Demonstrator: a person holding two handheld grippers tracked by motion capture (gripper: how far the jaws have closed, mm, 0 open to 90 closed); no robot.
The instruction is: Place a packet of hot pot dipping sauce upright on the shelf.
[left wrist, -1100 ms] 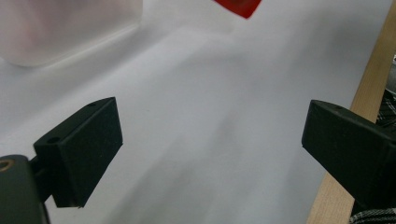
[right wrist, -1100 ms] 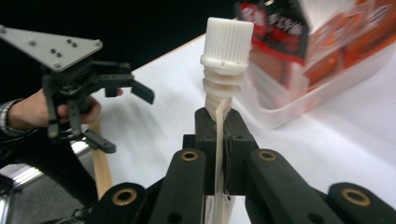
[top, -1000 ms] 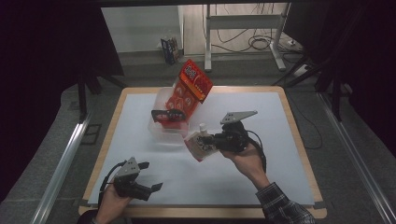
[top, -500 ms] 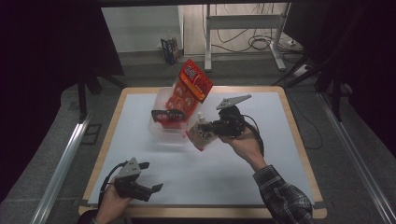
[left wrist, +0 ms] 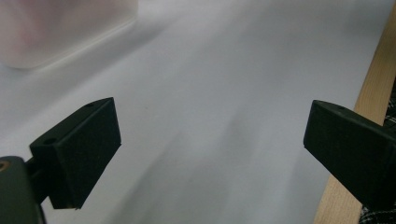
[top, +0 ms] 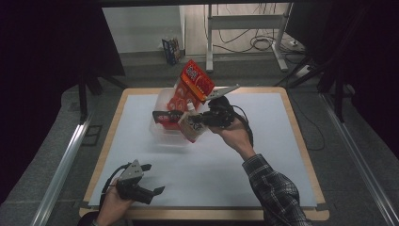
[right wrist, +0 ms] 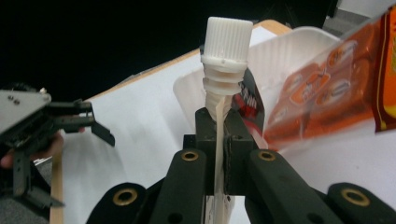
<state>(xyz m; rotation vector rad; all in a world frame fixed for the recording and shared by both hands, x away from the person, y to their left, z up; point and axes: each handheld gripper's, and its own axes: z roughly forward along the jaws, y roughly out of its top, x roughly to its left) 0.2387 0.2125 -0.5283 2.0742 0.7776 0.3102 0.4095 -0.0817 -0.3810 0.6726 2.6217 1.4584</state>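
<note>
My right gripper (top: 203,118) is shut on a pale spouted pouch (top: 192,128) and holds it in the air at the near right corner of a clear plastic bin (top: 161,133). In the right gripper view the jaws (right wrist: 218,135) pinch the pouch's flat neck just under its white screw cap (right wrist: 226,42). A red-orange snack bag (top: 192,85) stands tilted in the bin, also seen in the right gripper view (right wrist: 327,93). My left gripper (top: 153,192) rests low near the table's front left, open, with nothing between its jaws (left wrist: 210,140).
The white mat (top: 263,155) covers a wooden-edged table (top: 301,136). The bin's corner (left wrist: 60,28) lies beyond the left gripper. Behind the table are a metal frame and cables (top: 256,42) on the floor.
My right gripper has carried the pouch away from the person and leftward, rising slightly, up to the bin. The left gripper has stayed put.
</note>
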